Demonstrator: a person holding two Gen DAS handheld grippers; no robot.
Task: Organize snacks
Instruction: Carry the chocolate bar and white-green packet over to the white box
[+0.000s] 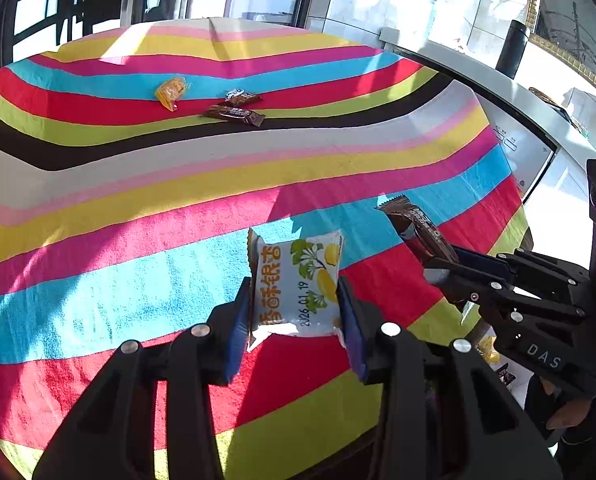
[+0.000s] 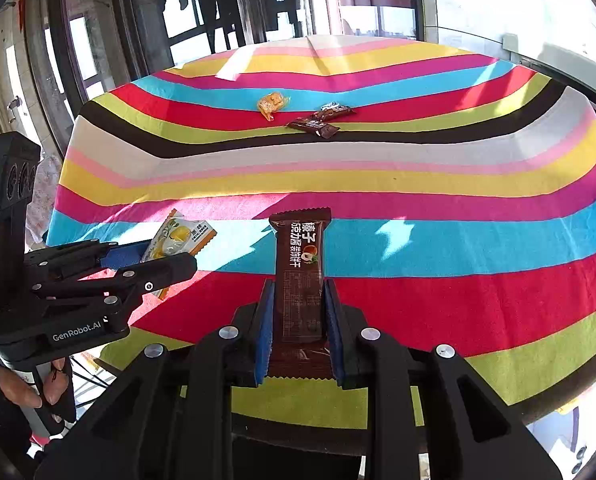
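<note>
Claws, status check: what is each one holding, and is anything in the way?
Left claw shut on white snack packet. Right claw shut on brown wafer bar. Three snacks far across striped cloth; nothing between.

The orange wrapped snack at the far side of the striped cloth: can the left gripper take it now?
Probably not: the left gripper already holds a white square packet; the orange wrapped snack lies far off.
</note>
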